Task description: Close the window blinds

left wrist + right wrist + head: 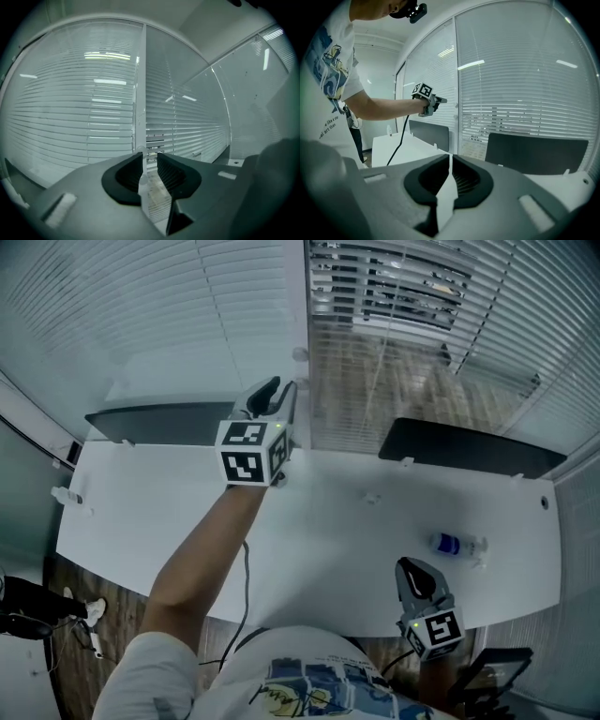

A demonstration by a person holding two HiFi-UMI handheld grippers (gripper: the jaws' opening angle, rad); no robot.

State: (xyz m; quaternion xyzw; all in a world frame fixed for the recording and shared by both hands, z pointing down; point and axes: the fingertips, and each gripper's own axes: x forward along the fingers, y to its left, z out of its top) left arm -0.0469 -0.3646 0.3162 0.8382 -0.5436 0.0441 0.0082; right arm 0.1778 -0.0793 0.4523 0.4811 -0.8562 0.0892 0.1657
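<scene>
Two white slatted blinds cover the window: the left blind looks flat and shut, while the right blind shows dark gaps between its upper slats. A white mullion divides them. My left gripper is held out level at this mullion. In the left gripper view its jaws stand apart around a thin clear wand; the wand lies against the left pad, with a gap to the right pad. My right gripper rests low over the desk's near edge, shut and empty.
A white desk runs under the window. Two dark partition screens stand along its far edge. A small clear bottle lies on the desk just beyond the right gripper. A cable trails from the left gripper across the desk.
</scene>
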